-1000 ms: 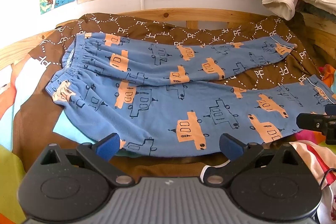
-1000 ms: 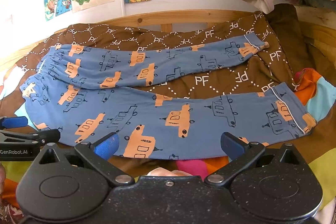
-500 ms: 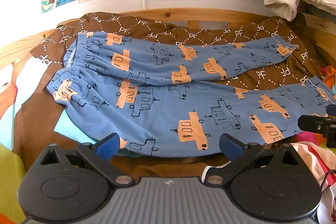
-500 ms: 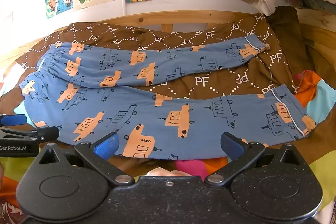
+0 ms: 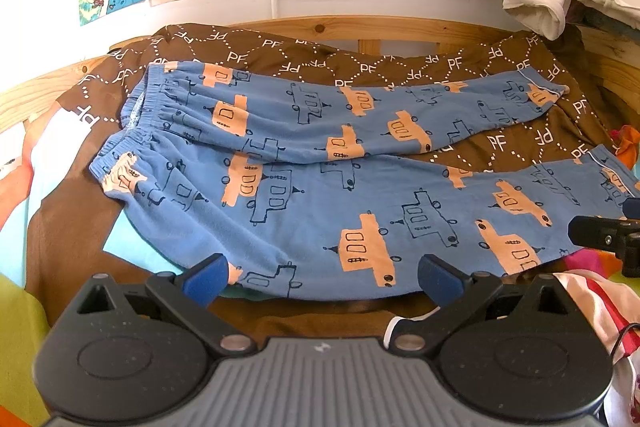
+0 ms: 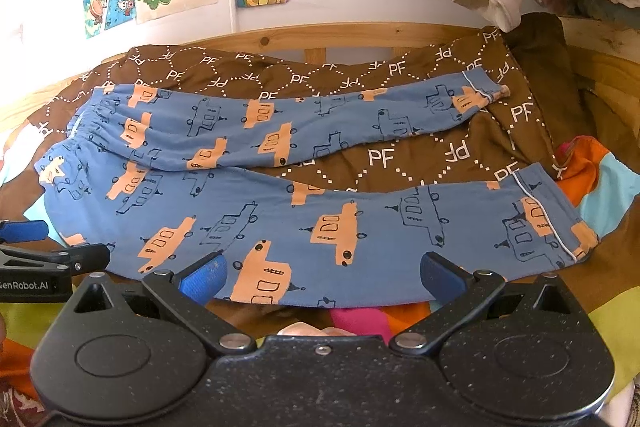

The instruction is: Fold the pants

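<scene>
Pants [image 5: 320,195] of soft blue fleece printed with orange and outlined cars lie spread flat on a brown bedspread with white "PF" lettering [image 5: 400,67], their long axis running from 9 o'clock to 3 o'clock across both wrist views: elastic waistband [image 5: 144,123] at 9 o'clock, cuffs at 3 o'clock. The two legs fork apart toward the cuffs, the far leg [image 6: 280,123] lying toward 12 o'clock and the near leg [image 6: 360,227] closest to the cameras, with a wedge of bedspread showing between them. The left gripper [image 5: 322,273] hovers just short of the near leg's lower edge, on the waistband half, its blue-padded fingers [image 5: 206,277] spread wide and holding nothing. The right gripper [image 6: 322,273] hangs in the same way over the cuff half, fingers [image 6: 202,275] likewise apart and empty, the near leg's hem edge straight ahead at 12 o'clock. Each gripper shows at the edge of the other's view, so the two stand side by side along the garment's length. The near leg's long edge lies crosswise to both pairs of fingers, which probably suits pinching that edge at two points and carrying it toward 12 o'clock onto the far leg. The left gripper is nearer the waistband, the right nearer the near cuff [image 6: 560,227].
</scene>
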Demonstrator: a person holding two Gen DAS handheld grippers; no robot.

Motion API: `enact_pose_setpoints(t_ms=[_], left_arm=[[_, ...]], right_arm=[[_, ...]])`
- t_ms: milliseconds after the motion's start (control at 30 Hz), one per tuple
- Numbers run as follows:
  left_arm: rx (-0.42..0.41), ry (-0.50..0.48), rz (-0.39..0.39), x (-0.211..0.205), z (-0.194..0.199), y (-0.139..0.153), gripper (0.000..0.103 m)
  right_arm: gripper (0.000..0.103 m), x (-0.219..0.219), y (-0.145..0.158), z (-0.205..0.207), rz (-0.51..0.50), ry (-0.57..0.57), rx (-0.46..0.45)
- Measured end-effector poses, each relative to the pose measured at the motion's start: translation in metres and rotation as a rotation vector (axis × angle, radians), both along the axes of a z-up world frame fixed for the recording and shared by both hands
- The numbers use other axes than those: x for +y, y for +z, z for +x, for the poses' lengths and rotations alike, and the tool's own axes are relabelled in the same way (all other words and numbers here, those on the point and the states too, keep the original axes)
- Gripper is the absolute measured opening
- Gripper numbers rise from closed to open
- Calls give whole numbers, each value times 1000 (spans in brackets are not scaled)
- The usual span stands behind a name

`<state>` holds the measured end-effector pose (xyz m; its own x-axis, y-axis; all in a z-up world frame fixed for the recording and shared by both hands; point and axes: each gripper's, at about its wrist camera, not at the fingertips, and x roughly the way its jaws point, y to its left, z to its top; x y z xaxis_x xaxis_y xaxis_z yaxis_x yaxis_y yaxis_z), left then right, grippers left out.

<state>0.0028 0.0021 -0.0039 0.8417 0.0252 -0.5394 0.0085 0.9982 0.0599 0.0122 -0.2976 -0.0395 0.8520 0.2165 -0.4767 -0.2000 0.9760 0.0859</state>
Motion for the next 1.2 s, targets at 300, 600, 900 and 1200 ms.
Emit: enact_pose_setpoints(t_ms=[300,600,900,1200], left_arm=[[1,0,0,0,0,-1,103],[12,9,10,1,11,1,103],[28,-6,60,7,54,20,103],[77,-80,206,22,157,80,103]], right_arm=[[102,0,0,0,-2,0,-1],[102,-2,2,4,8,-6,-11],[102,-19,13,27,57,7,5],[102,-36,58,109,-21,272,-5]])
